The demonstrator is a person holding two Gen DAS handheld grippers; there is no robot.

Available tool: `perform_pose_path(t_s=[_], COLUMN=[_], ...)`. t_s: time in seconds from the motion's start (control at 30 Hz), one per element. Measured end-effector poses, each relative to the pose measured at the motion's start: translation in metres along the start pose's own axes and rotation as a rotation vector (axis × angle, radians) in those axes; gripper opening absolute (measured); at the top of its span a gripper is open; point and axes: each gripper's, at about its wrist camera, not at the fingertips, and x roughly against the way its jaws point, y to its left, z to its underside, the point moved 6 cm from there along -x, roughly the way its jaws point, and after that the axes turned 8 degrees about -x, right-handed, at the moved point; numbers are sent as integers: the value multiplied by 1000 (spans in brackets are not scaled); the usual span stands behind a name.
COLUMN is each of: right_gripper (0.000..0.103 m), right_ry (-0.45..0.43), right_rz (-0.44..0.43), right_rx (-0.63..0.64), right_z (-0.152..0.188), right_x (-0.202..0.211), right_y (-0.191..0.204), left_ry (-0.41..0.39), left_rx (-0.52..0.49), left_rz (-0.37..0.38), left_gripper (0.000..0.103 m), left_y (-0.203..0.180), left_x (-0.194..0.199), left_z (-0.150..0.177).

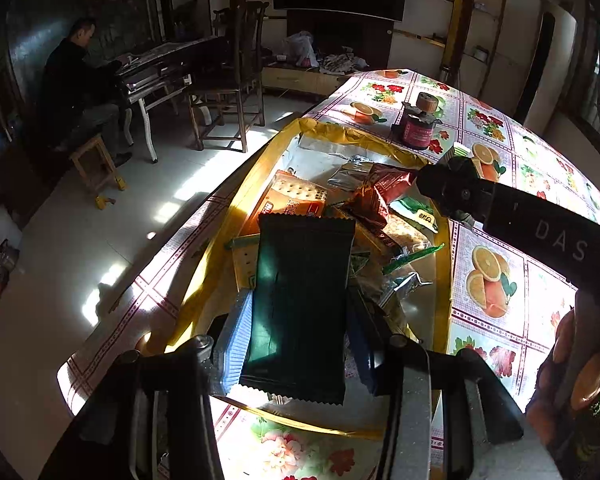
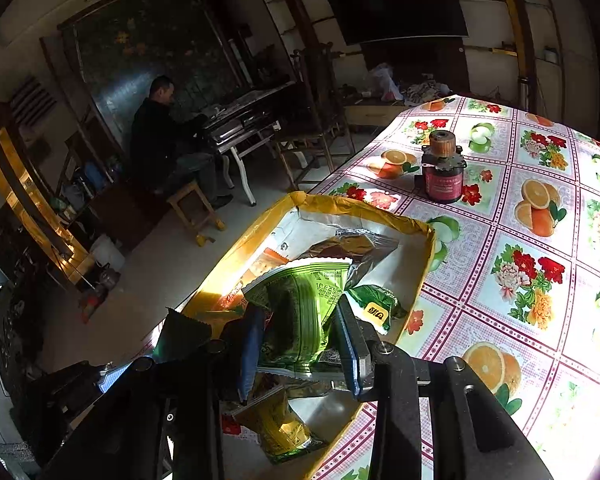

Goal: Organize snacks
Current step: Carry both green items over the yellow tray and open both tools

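A shallow yellow-rimmed tray [image 1: 260, 160] on the table holds several snack packets, among them an orange cracker pack [image 1: 294, 198] and a dark red packet [image 1: 376, 196]. My left gripper [image 1: 296, 320] is shut on a dark green packet [image 1: 300, 304] and holds it over the tray. My right gripper [image 2: 300, 344] is shut on a bright green packet [image 2: 300, 312] above the same tray [image 2: 380, 210]. The right gripper's body also shows in the left wrist view [image 1: 500, 208], over the tray's right side. A yellow packet [image 2: 278, 428] lies below the right fingers.
The table has a fruit-and-flower oilcloth [image 2: 520, 240]. A small dark red jar-like object with a copper top [image 2: 442, 168] stands beyond the tray. A man [image 2: 160, 128] sits at a desk across the room; chairs and a stool stand on the tiled floor.
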Motion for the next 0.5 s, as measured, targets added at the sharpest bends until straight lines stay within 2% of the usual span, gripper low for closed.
perform_pose_path(t_s=[0.5], right_gripper=[37], right_ry=[27], right_rz=[28], right_rx=[-50], right_z=[-15], right_x=[-40], right_y=[-25], left_ry=[34], left_rx=[-14], left_rz=[21], left_gripper=[44], left_y=[-7], left_x=[-22], left_z=[-8])
